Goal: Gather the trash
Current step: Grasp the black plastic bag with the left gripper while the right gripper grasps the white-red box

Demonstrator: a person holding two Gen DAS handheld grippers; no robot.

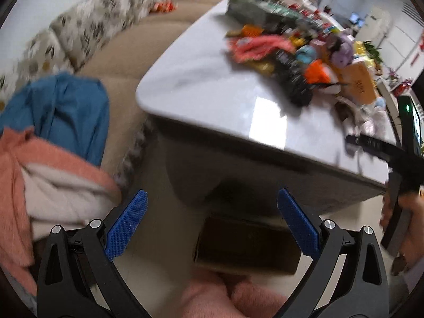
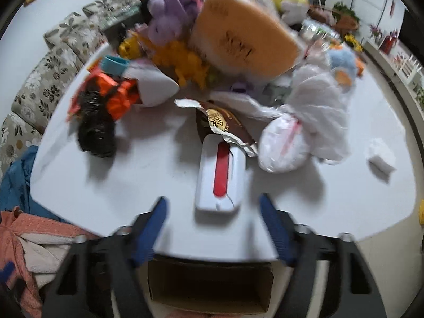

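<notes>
We see the right gripper (image 2: 213,228) held over the near edge of the white table (image 2: 148,164), its blue pads spread with nothing between them. Just beyond it, at twelve o'clock, lies a white case with a red stripe (image 2: 221,176), its long axis running from six to twelve o'clock, the near end toward us. Its far end touches a brown wrapper with a gold seal (image 2: 220,124), torn foil edge showing; the wrapper's long axis slants from about eleven to five o'clock. At two o'clock from the case sits a tied white plastic bag (image 2: 285,145), and at ten o'clock a black scrubby bundle (image 2: 96,135). Behind these a heap of soft toys and an orange box (image 2: 246,37) crowds the far side.

Below the table edge an open cardboard box (image 2: 209,286) rests on the floor.

In the left wrist view, the left gripper (image 1: 212,220) hangs above that box (image 1: 246,249), pads wide apart and empty. The blur is heavy here, so the box's contents are unclear to us.
</notes>
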